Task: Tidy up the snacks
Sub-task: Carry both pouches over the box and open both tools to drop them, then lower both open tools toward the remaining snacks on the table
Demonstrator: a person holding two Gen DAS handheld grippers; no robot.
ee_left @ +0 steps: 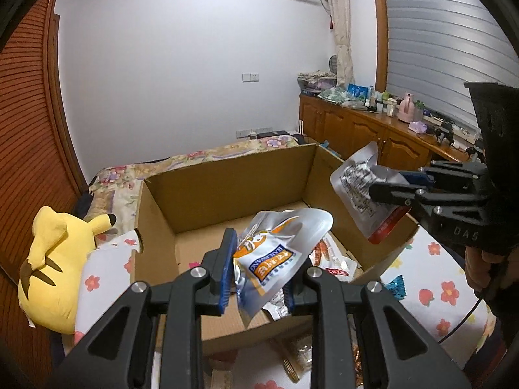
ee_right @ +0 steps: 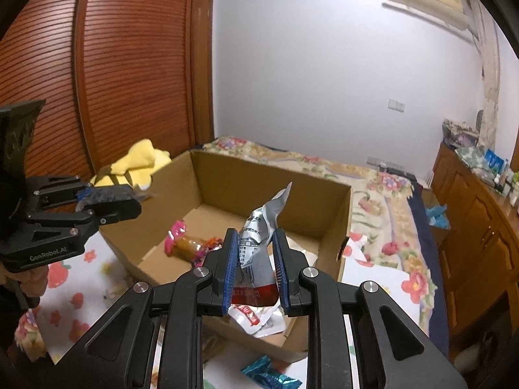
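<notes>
Two grippers filled the lower frames, each clamped on a foil snack packet above an open cardboard box (ee_left: pixel 227 175). In the left wrist view, the left gripper (ee_left: pixel 258 272) pinched a silver pouch with an orange-and-blue label (ee_left: pixel 275 256) at lower centre; the pouch's bottom edge was hidden behind the black fingers. The right gripper (ee_right: pixel 254 269) in the right wrist view held a silver packet with a red band (ee_right: pixel 259 246) upright between its blue pads (ee_right: pixel 228 269); its print was too small to read.

Below both grippers, at the bottom edge, a teal-wrapped sweet (ee_right: pixel 269 376) lay on the flowered sheet (ee_right: pixel 65 298) outside the box, partly cut off by the gripper frame. Loose wrappers (ee_right: pixel 256 317) lay against the near wall of the box and were largely covered by the held packets. Farther in, on the box floor at centre left of the right wrist view, lay a pink-ended brown snack (ee_right: pixel 185 243).

Each gripper also appeared from the side in the other view's edge, blurred in the right wrist view, so its load could not be made out there. A hand (ee_left: pixel 486 265) on the right gripper's handle was cropped at the right border.

Beyond the box, a yellow plush toy (ee_left: pixel 55 259) lay at left, its face turned away. Small items on the wooden cabinet (ee_left: pixel 356 129) at far right were indistinct.
</notes>
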